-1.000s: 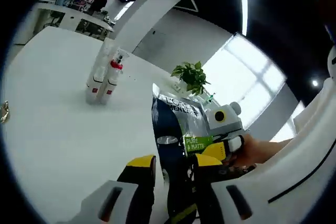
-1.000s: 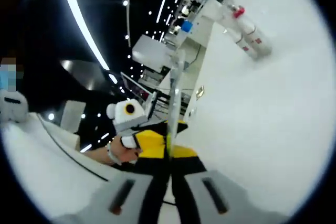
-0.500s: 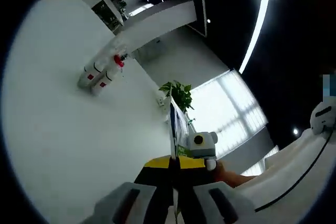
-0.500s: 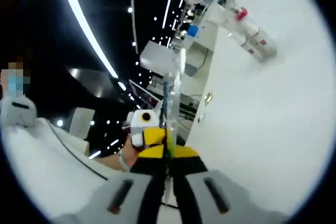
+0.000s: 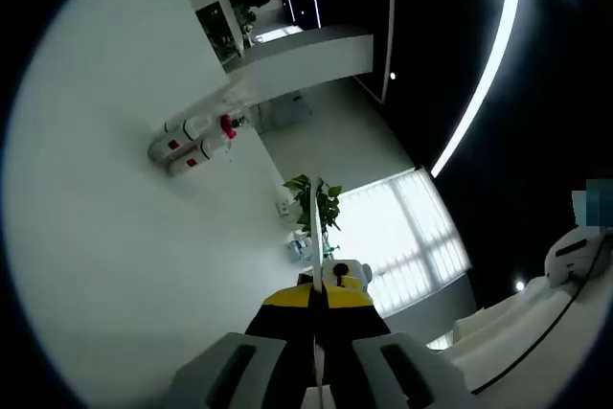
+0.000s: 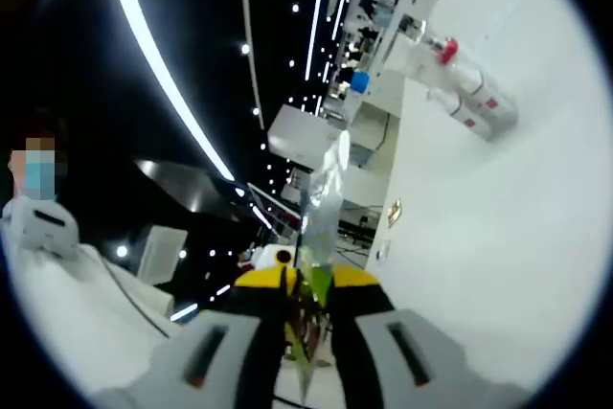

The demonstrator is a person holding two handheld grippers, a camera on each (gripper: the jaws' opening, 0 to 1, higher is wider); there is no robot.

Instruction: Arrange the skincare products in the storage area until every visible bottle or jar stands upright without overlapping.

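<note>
so, largest first: white table (image 5: pixel 105 237), tilted in both views. two white spray bottles (image 5: pixel 187 146) with red labels, one red-capped, sit close together far off on it, well apart from both grippers; whether upright, cannot tell

left gripper (image 5: pixel 316 306): yellow-tipped jaws pressed together on a thin flat packet (image 5: pixel 315 237), seen edge-on. right gripper (image 6: pixel 308 286): jaws pinching a clear crinkled packet edge (image 6: pixel 320 200), green at the base; same item in both views? likely

small: potted plant (image 5: pixel 311 200) behind

judgement: carrying step, item lifted off the table. next move calls for lowering it near the bottles, upright, not overlapping
</note>
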